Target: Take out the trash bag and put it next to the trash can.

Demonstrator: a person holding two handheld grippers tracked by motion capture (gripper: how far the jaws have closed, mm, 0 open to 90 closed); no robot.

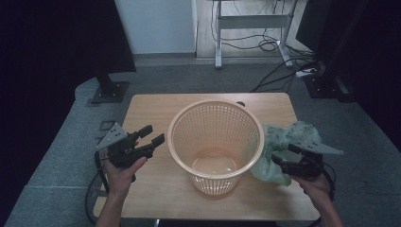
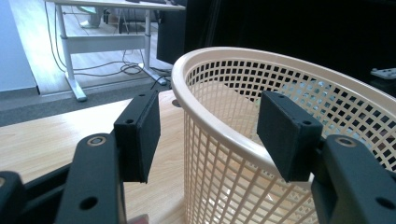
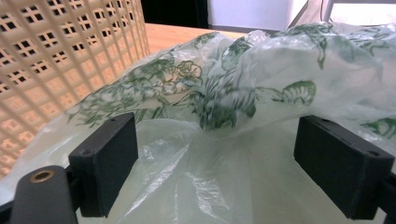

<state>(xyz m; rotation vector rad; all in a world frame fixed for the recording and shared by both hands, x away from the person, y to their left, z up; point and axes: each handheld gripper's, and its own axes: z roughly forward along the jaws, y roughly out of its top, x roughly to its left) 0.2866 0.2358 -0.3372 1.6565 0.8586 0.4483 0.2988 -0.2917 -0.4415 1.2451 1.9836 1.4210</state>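
— Where's the bag?

— The printed plastic bag (image 3: 243, 93) lies crumpled just ahead of my right gripper (image 1: 292, 157), jaws apart around it, beside the lattice wastebasket (image 1: 215, 142).

— Handling?

— Light, limp and slippery, I'd judge; I'd pinch a bunched fold. My left gripper (image 1: 147, 136) is spread wide near the rim.

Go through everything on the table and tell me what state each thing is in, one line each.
Basket: upright, open top, nothing inside.
Plastic bag: crumpled on the table, right of the basket and against it, not yet gripped.
Left tool: open, jaws level with the basket rim, holding nothing.
Right tool: open, jaws either side of the bag.
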